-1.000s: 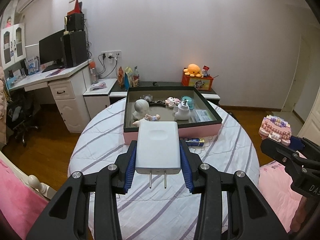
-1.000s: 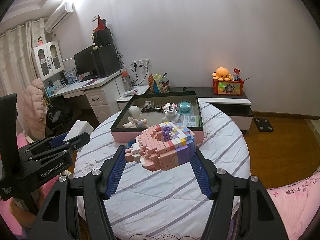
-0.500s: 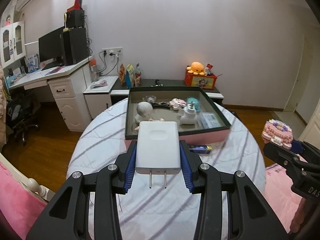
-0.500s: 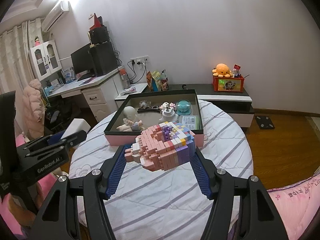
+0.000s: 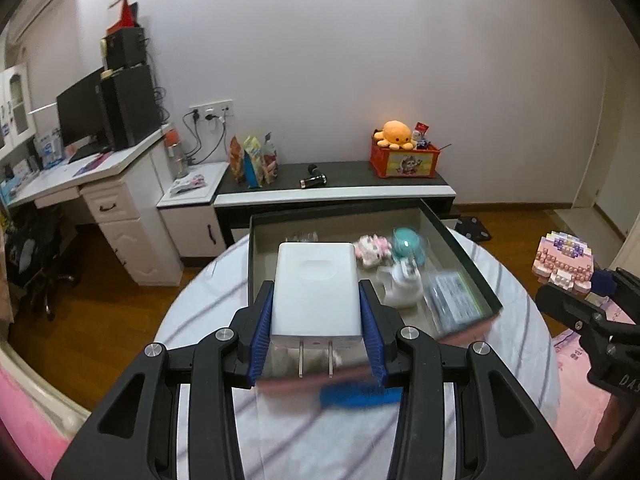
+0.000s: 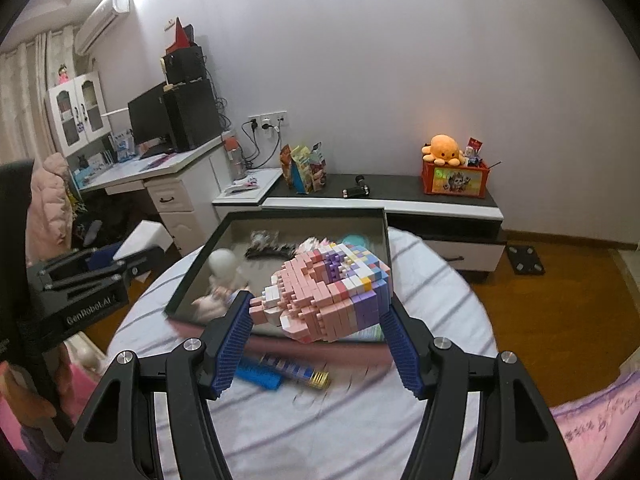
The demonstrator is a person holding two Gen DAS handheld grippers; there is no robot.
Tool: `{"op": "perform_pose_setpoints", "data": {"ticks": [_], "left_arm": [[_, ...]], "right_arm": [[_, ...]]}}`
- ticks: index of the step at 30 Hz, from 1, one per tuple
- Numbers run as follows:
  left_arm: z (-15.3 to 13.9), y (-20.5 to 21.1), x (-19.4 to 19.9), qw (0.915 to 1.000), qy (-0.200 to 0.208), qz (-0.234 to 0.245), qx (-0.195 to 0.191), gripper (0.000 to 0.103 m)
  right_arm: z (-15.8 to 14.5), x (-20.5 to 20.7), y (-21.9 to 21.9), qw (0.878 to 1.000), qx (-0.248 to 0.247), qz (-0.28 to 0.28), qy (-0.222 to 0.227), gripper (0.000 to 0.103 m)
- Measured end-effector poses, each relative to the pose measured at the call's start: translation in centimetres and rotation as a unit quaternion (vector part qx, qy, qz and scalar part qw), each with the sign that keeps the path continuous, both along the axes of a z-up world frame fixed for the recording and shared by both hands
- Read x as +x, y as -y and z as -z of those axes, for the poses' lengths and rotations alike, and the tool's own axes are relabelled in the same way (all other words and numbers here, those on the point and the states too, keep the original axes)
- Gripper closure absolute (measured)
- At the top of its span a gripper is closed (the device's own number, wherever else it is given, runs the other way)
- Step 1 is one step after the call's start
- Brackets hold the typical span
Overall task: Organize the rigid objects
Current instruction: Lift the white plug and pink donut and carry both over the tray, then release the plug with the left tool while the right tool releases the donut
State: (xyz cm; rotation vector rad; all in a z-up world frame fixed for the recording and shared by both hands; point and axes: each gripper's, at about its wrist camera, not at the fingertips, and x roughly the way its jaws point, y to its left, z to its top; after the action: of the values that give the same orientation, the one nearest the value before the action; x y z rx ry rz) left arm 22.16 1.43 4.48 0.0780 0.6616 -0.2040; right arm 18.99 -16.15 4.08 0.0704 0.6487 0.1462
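Charger [image 5: 315, 288], one, smooth white block (two metal prongs), clamped in left gripper [image 5: 316, 340], one knobbly pastel brick model [image 6: 328, 288] clamped in right gripper [image 6: 318, 344], above one shallow box [image 6: 200, 266].

A white charger [image 5: 314, 290], flat and rounded at its corners, was held between the blue pads of the left gripper [image 5: 316, 336], its two metal prongs turned back toward the camera. A brick model [image 6: 326, 290], built of pink, purple, white and pastel blocks, was clamped between the pads of the right gripper [image 6: 318, 350] and carried tilted. Both were held above the near edge of the tray [image 5: 464, 248], a shallow dark-rimmed box with pink sides, set on a striped round table [image 6: 440, 280]. Small figurines, blurred, were seen lying inside it.
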Motion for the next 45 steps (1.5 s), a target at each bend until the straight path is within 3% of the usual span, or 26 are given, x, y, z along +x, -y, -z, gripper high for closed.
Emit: {"op": "perform_pose_setpoints", "data": {"ticks": [5,11,17,23,24,27,28,31,45], "left_arm": [[0.5,0.9,5.2,0.9995,-0.012,0.006,0.029,0.062],[3.1,2.3,10.0,0.9969,-0.054,0.032,0.048,0.062],[5.3,3.7,12.9,0.9933,-0.072,0.052,0.074,0.062],[6.9,3.8,14.1,0.9912,-0.097,0.063,0.064,0.061],[6.9,3.7,14.0,0.9915,-0.094,0.062,0.065,0.058],[6.8,3.7,13.8,0.9925,-0.078,0.04,0.085,0.013],[6.5,3.7,13.6,0.9939,-0.058,0.035,0.087,0.009],[6.1,3.4,13.2,0.9944,-0.045,0.02,0.093,0.009],[6.6,2.9,13.7,0.9941,-0.053,0.012,0.094,0.009]], "right_arm": [[0.4,5.4,-0.4,1.0,-0.004,-0.012,-0.013,0.038],[4.0,12.1,-0.9,0.997,-0.026,-0.011,-0.069,0.038],[6.4,15.4,-1.2,0.994,-0.038,-0.009,-0.098,0.038],[7.9,16.6,-1.4,0.992,-0.032,-0.005,-0.121,0.037],[8.2,16.8,-1.2,0.992,-0.028,0.0,-0.126,0.035],[8.9,17.3,-0.7,0.99,-0.029,0.014,-0.137,0.022],[9.0,17.4,-0.5,0.99,-0.03,0.018,-0.137,0.022],[9.0,17.3,-0.1,0.99,-0.023,0.02,-0.139,0.022],[8.1,17.0,-0.1,0.991,-0.028,0.019,-0.128,0.022]]}}
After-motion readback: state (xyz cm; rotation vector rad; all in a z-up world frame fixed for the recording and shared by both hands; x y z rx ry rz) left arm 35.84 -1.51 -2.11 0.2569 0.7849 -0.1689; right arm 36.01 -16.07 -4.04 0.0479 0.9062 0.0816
